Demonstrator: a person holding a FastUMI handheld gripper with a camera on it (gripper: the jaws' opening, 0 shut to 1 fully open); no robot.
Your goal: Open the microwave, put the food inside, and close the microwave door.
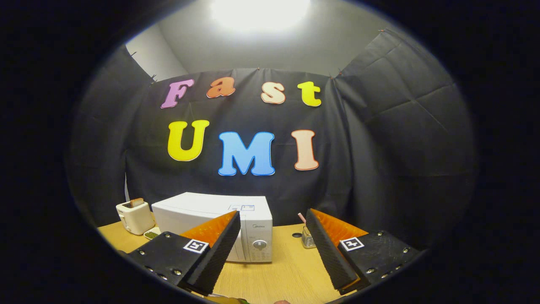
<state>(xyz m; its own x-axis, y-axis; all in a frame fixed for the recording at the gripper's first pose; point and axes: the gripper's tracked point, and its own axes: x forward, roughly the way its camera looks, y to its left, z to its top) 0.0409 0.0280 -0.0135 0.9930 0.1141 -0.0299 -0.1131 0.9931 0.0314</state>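
The gripper (273, 245) is being held with fingers spread and nothing between them, while the closed microwave (211, 219) is being faced across the table (287, 270).

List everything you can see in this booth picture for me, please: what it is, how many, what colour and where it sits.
White box-shaped microwave: one, white, door shut, on the table beyond the fingers, partly behind the left finger.
Cream toaster: one, cream, left of the microwave, with a slice of toast sticking out of its slot.
Small dish of green food: one, pale dish with green contents, on the table between toaster and microwave.
Clear glass jar: one, see-through, right of the microwave by the right finger, a pink stick standing in it.
Wooden table: one, light wood, under everything.
Gripper: one, fingers spread wide apart, holding nothing, short of the microwave.
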